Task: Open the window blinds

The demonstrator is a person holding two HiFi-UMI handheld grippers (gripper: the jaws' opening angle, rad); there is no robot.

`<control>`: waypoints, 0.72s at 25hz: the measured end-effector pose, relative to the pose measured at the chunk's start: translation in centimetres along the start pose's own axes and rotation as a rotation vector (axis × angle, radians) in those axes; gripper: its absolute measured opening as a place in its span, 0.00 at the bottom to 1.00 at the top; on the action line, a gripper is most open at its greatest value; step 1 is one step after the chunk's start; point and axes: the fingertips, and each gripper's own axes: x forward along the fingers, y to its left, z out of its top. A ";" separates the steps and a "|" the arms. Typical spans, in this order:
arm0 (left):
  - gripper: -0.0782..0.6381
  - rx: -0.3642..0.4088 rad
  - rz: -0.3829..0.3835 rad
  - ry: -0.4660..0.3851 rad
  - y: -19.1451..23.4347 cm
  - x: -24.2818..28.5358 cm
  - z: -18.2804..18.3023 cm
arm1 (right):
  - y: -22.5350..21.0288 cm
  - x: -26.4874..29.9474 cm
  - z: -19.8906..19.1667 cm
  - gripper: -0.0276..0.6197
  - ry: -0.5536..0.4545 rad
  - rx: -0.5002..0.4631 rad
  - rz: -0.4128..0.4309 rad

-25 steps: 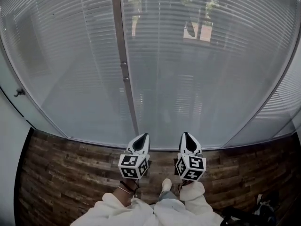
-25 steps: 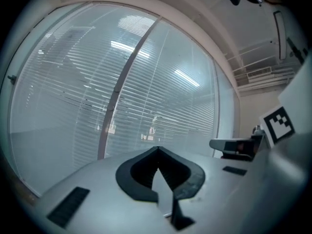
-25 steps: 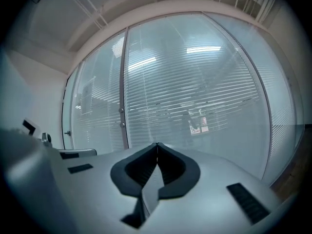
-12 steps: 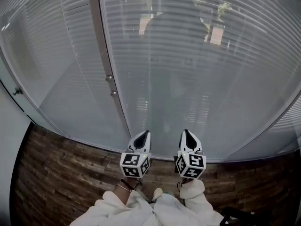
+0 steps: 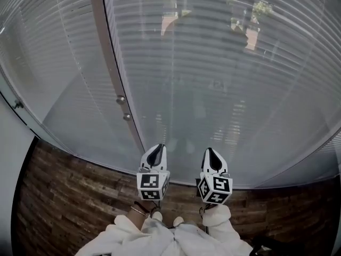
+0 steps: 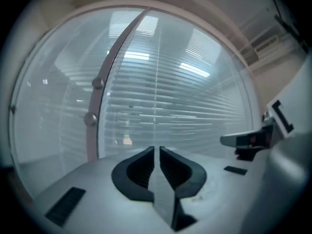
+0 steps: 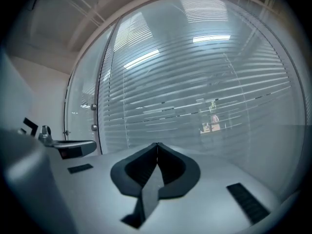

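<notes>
Here are the window blinds [image 5: 213, 63], straight ahead and filling the glazed wall, with the slats turned flat and closed. They look thin and light, the kind that bends easily, and they seem to sit behind the glass, so I'd say there's no grabbing a slat directly. The likelier place to take hold is on the upright frame post [image 5: 106, 52], at the small round knobs [image 5: 121, 98]. They're hard and smooth, probably slippery under the pads, and they call for a firm pinch and a twist.

The count is two blind panels, one each side of the post, two knobs one above the other, and two grippers. The left gripper [image 5: 157, 149] has its jaws pressed together with nothing in them. The right gripper [image 5: 209, 152] is the same, closed and empty. Both are level, well short of the knobs, over dark wood flooring [image 5: 69, 196].
</notes>
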 end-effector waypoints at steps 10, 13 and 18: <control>0.33 1.083 0.368 0.118 14.3 1.0 6.8 | 0.0 1.0 -0.1 0.06 -0.006 0.056 -0.004; 0.33 1.240 0.272 0.233 15.3 2.4 4.8 | 0.5 1.1 -0.1 0.06 -0.015 0.072 0.001; 0.33 1.398 0.255 0.244 14.6 4.0 4.6 | 1.0 1.1 0.2 0.06 -0.029 0.088 -0.007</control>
